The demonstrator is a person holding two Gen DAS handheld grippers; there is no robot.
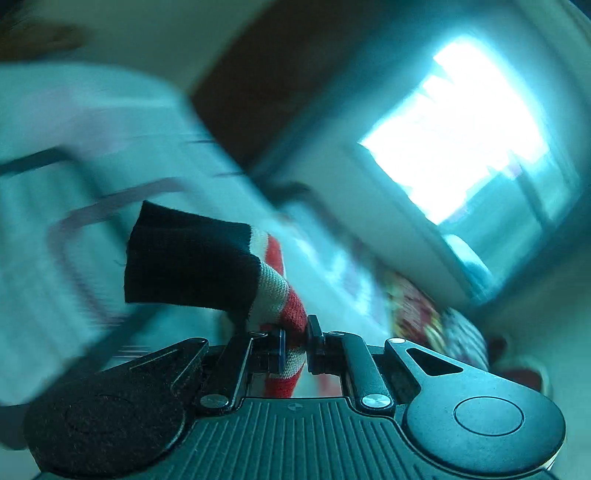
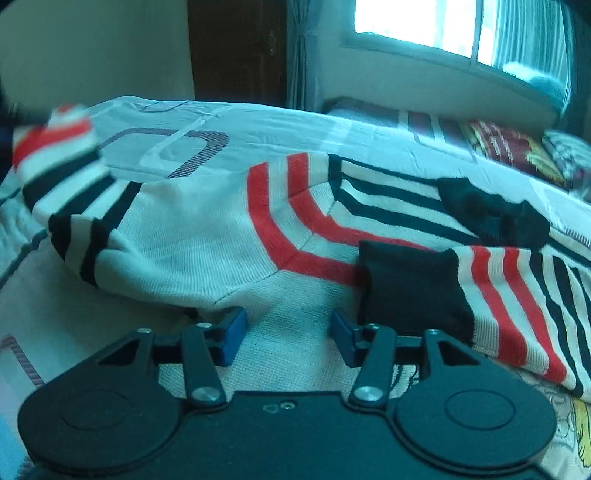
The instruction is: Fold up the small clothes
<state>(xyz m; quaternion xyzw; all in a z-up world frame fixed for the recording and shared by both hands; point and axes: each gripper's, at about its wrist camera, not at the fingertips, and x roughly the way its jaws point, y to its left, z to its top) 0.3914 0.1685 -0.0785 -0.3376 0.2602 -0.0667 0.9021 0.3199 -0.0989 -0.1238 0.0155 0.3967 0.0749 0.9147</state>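
My left gripper point(image 1: 295, 338) is clamped tight on a sleeve point(image 1: 207, 269), black cuff poking out past the jaws, lifted off the bed point(image 1: 44, 221). My right gripper point(image 2: 288, 334) stands half open, pads clear of cloth, over the sweater point(image 2: 192, 240), which lies spread on the bedsheet; the other sleeve point(image 2: 480, 295) is already folded across it. Beyond, pillows point(image 2: 517, 151) and a window point(image 2: 417, 26). I judge I'm mid-fold: next, carry this sleeve across the body and lay it flat while the right pins the knit.
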